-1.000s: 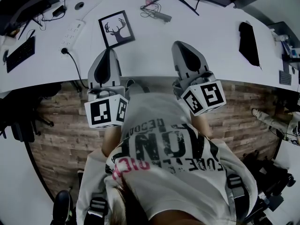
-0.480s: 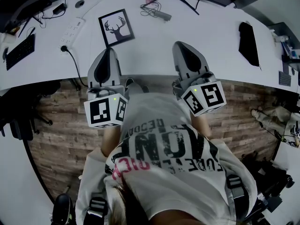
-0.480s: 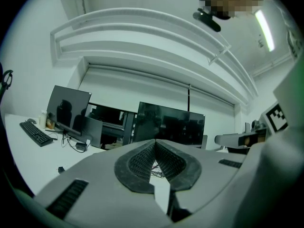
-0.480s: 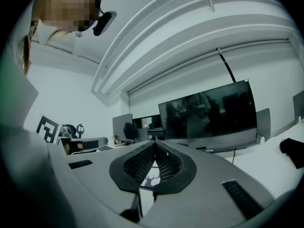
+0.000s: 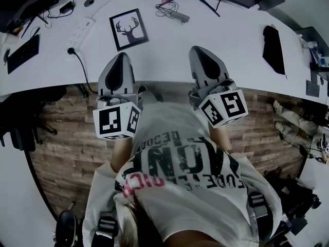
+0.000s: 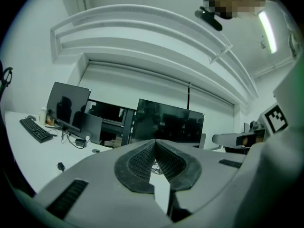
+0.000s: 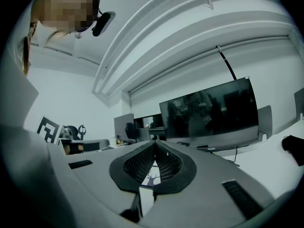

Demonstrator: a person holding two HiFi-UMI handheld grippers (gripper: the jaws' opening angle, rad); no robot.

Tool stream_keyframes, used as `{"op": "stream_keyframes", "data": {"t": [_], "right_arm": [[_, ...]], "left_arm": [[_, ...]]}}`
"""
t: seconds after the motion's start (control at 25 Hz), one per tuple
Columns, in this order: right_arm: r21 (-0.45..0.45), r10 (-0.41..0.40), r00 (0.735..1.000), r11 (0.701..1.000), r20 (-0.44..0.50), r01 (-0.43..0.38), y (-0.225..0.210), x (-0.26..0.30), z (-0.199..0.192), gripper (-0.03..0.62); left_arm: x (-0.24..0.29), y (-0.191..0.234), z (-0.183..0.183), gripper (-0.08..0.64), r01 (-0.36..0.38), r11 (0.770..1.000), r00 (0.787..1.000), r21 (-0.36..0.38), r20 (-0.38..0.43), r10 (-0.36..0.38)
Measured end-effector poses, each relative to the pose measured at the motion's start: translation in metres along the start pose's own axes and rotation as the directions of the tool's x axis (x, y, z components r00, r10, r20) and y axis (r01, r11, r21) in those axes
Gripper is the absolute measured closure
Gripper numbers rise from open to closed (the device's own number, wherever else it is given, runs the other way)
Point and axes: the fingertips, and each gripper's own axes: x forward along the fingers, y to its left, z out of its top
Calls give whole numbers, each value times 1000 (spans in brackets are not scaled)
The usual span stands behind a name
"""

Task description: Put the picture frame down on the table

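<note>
White table (image 5: 169, 40) carries the deer picture frame (image 5: 128, 29), lying flat. My left gripper (image 5: 121, 56) and right gripper (image 5: 195, 50) are both closed and empty, short of it.

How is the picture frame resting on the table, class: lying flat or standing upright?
Lying flat: the head view looks down on the picture frame, its deer print face up on the table.

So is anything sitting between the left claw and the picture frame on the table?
Nothing visible. Only bare table lies between the left claw and the picture frame. The power strip sits off to the left, clear of that path.
</note>
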Motion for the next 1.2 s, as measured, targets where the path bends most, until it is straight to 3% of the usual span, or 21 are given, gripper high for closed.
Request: {"op": "stream_keyframes", "data": {"t": [1.2], "right_arm": [[-5,2,1000,1000,-14,-2,3,18,-4,591]], "left_arm": [[12,17,-3,557,1,1000,1000,-25,-14,-2]]}}
